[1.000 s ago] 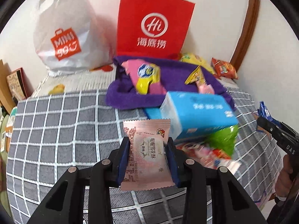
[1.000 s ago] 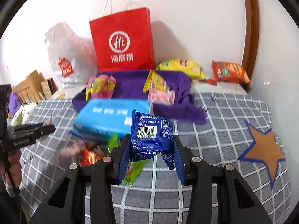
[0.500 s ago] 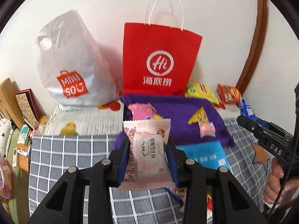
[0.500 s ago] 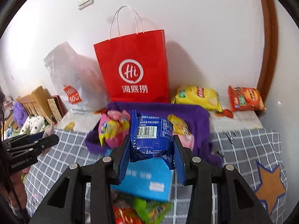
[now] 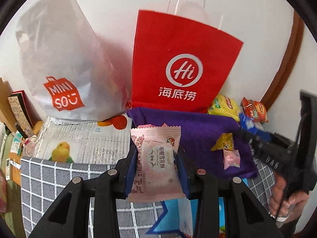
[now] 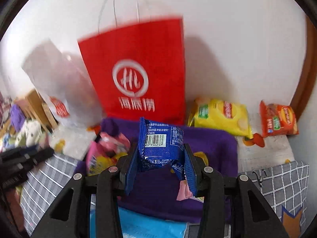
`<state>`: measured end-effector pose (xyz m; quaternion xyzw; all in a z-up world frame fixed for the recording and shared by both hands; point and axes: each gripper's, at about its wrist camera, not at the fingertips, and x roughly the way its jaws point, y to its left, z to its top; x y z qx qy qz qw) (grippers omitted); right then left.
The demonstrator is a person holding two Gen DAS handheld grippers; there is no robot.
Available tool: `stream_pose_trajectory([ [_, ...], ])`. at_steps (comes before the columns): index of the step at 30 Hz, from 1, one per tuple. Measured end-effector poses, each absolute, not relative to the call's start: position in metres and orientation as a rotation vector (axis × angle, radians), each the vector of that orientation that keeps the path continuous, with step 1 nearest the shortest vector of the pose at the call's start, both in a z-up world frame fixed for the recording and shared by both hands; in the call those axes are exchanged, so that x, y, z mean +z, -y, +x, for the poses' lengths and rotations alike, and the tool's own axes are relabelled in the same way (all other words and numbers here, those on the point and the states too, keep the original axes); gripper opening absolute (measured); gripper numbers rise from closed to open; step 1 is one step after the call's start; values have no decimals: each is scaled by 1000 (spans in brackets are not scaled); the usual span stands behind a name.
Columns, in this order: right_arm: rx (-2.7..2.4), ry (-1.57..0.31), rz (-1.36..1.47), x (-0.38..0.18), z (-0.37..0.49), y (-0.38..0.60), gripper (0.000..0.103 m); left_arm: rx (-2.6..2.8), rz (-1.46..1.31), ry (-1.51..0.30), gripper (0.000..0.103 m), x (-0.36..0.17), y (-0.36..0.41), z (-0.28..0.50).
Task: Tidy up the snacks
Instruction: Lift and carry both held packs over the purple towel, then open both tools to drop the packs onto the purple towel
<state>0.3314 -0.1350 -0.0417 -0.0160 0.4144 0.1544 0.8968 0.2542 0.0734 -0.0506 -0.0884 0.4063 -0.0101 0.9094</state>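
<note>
My left gripper is shut on a pink snack packet, held up in front of the purple cloth. My right gripper is shut on a blue snack packet above the same purple cloth. The right gripper also shows at the right of the left wrist view. The left gripper shows at the left edge of the right wrist view. A red paper bag stands upright behind the cloth, also in the right wrist view. Small yellow and pink snacks lie on the cloth.
A white plastic bag stands left of the red bag. A yellow chip bag and an orange chip bag lie by the wall at right. A blue tissue pack lies on the grey checked cover. A pink-yellow snack pack lies at the cloth's left.
Both grippers have risen and moved forward toward the red bag with their packets still held. The red bag and purple cloth now look larger and closer.
</note>
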Motion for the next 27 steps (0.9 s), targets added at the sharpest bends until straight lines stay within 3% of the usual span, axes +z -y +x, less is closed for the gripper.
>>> stream_pose_trajectory([
  [12, 339, -1112, -178, -124, 358, 142, 44, -124, -220, -946, 36, -87, -49, 309],
  [16, 352, -1133, -147, -130, 360, 150, 47, -116, -228, -982, 36, -100, -43, 321],
  [23, 361, -1095, -135, -115, 356, 159, 62, -92, -214, -988, 38, -113, -37, 327],
  [27, 350, -1062, -116, -100, 351, 165, 62, -88, -216, -980, 39, -113, -37, 330],
])
